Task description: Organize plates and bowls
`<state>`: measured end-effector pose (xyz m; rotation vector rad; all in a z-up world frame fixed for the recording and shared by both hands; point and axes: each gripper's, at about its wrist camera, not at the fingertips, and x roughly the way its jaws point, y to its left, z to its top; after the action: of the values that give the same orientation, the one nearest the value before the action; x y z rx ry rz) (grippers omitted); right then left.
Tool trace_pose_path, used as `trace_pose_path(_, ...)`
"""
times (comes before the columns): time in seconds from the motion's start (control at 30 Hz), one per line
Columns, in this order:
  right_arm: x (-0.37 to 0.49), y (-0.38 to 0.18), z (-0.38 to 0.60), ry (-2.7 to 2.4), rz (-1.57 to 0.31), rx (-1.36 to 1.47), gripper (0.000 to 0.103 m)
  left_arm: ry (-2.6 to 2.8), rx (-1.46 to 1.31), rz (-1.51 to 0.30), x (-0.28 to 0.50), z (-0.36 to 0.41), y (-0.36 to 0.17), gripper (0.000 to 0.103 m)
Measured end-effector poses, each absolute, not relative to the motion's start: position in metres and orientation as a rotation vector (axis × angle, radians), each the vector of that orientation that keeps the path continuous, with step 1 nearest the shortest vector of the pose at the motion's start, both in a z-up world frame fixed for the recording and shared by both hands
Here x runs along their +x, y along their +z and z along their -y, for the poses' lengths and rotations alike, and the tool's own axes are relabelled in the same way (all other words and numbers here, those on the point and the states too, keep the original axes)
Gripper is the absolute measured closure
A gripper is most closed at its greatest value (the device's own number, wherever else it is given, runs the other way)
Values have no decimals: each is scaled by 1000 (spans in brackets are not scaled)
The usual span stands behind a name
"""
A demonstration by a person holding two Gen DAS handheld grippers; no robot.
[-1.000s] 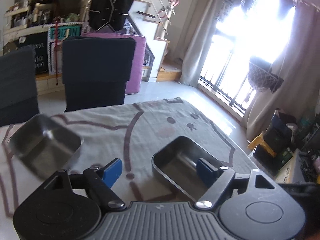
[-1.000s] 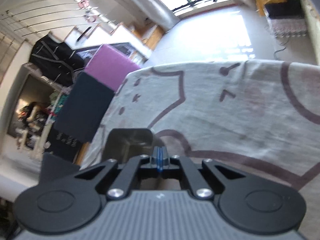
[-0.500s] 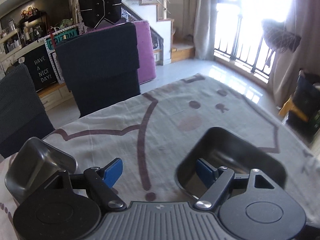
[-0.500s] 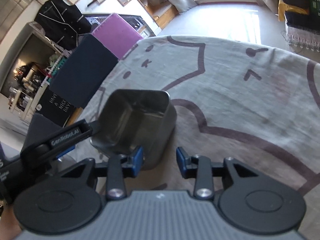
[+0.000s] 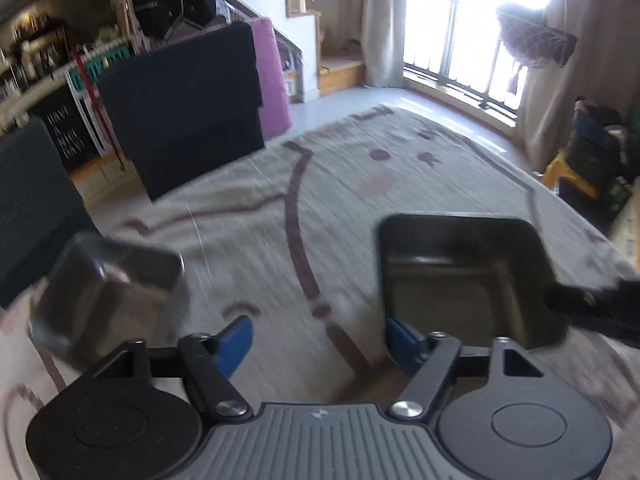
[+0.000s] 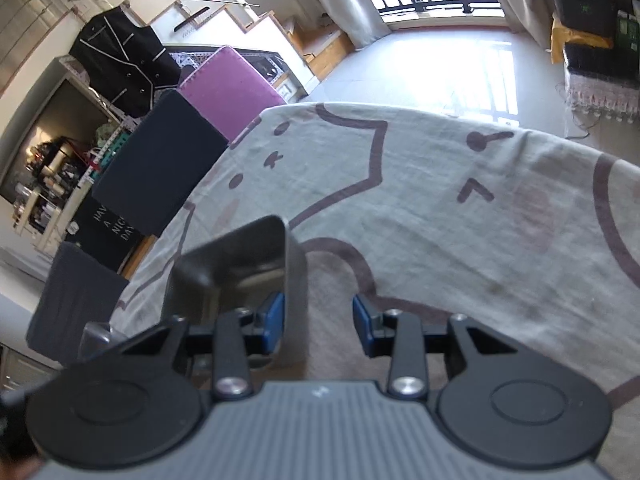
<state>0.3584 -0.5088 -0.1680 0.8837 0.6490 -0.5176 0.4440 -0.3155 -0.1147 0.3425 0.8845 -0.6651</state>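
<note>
Jaws: left gripper (image 5: 316, 344) closing on nothing; right gripper (image 6: 318, 322) released, straddling wall of square steel bowl (image 6: 240, 268). Second steel bowl (image 5: 108, 280) well apart on cat-print bench (image 5: 248, 220). Stacking not done.

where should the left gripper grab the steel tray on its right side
Grip the near wall of the steel tray, one pad inside and one outside, coming down from above on the near side. It sits open side up with thin upright walls, too wide to span. The left gripper is closing with only tablecloth between its pads; its right pad sits at that near rim.
</note>
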Motion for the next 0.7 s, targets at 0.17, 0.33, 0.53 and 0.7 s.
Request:
trace_pose_path(0.17,360,-166,508,-463,-643,840,61,-736,261,-937,432,309,-114,78)
trace_pose_path(0.33,360,-163,507,-389,-630,786,88,-745,225,-950,431,316,-113,96)
trace_pose_path(0.53,365,-153,499,-334,-661,648,100,-744,170,-980,429,306,-112,97)
trace_pose_path(0.7,361,-148,494,-279,-697,581,100,-713,147,-969,408,288,-101,97)
